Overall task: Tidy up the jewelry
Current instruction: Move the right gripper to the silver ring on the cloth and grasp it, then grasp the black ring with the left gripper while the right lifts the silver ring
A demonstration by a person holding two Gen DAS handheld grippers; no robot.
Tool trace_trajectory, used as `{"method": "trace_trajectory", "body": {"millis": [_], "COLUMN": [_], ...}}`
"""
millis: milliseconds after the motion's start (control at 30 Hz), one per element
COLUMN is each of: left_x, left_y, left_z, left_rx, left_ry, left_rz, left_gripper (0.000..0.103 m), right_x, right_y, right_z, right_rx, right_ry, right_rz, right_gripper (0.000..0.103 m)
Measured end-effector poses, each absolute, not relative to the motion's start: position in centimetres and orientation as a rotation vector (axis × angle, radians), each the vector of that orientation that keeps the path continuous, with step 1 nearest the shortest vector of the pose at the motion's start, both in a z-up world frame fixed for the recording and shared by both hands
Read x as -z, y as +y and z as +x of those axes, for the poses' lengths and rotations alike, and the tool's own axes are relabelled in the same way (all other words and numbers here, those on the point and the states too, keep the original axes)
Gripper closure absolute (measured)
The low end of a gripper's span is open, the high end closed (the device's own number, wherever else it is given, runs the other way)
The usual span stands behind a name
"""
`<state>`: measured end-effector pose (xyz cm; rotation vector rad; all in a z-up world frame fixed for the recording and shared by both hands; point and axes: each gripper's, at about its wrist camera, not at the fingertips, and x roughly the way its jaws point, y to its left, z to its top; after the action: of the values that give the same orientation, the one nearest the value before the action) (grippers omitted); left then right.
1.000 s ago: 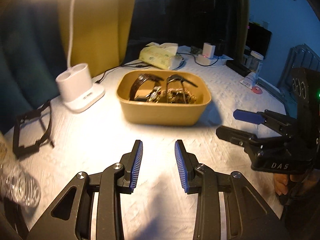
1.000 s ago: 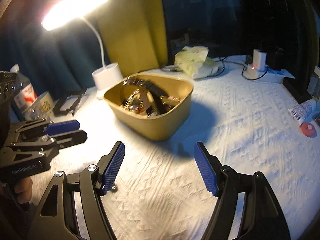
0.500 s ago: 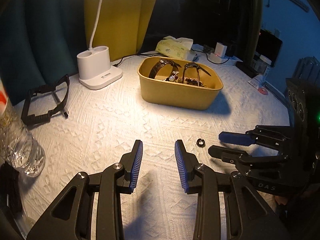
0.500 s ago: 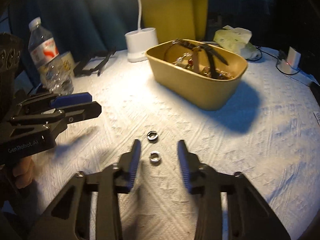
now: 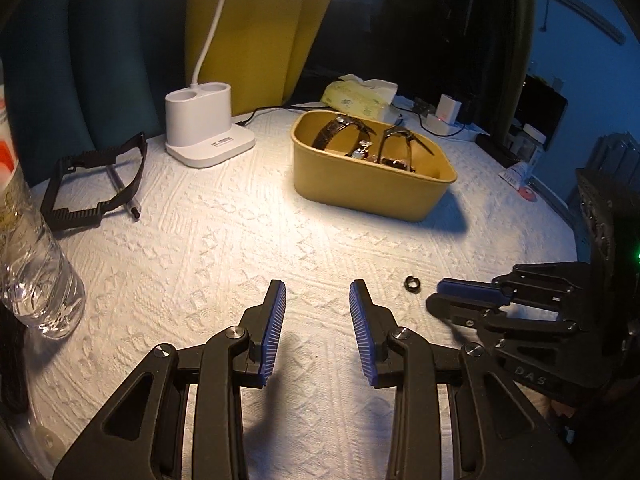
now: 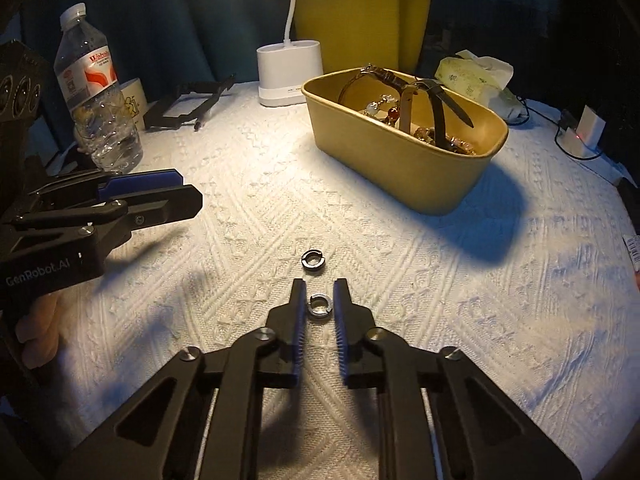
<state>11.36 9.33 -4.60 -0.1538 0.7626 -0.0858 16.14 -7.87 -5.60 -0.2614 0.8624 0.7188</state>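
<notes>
Two small split metal rings lie on the white textured cloth. The silver ring [image 6: 319, 304] sits between the fingertips of my right gripper [image 6: 320, 294], whose jaws stand narrow on either side of it; whether they touch it is unclear. The darker ring [image 6: 313, 259] lies just beyond, and shows in the left wrist view [image 5: 412, 282]. A tan tub [image 6: 404, 160] [image 5: 368, 196] holds watches and beaded bracelets. My left gripper [image 5: 317, 294] is open and empty, hovering over the cloth left of the right gripper [image 5: 452, 298].
A water bottle [image 6: 96, 92] [image 5: 28, 264] stands at the left. A white lamp base [image 5: 204, 132] [image 6: 289, 72], a black frame [image 5: 92, 176] with a pen, a tissue pack [image 5: 360, 94] and a charger [image 6: 588, 132] line the back.
My right gripper has lowered toward the cloth and narrowed its jaws around the silver ring. My left gripper has pulled back and stayed open.
</notes>
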Motion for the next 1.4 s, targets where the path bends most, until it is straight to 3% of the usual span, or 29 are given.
{"method": "trace_trajectory", "body": {"millis": [433,1067,1167,1200,1400], "left_x": [4.9,6.3,6.3,6.2,6.2], "left_y": [8.3,0.7,0.1,-0.1,-0.3], "left_z": [11.6,16.4,16.6,16.6,16.8], "left_rx": [0.112,0.214,0.223,0.234,0.247], "left_ry": [0.774,0.891,0.885,0.884,0.877], "left_rz": [-0.167,0.079,0.113,0.125,0.146], "left_gripper": [0.067,0.068,0.078,0.089,0.089], "right_x": [4.2,3.6,3.6,3.7,3.5], "right_y": [-10.5,-16.0,-16.3,-16.3,-16.4], "right_z": [16.4,18.5,18.8,18.9,19.1], "right_rx": [-0.676,-0.628,-0.63,-0.633,-0.641], "right_ry": [0.787,0.75,0.749,0.75,0.745], "right_rz": [-0.182,-0.053,-0.041,-0.037,-0.031], "right_gripper": [0.09,0.09,0.09,0.09,0.09]}}
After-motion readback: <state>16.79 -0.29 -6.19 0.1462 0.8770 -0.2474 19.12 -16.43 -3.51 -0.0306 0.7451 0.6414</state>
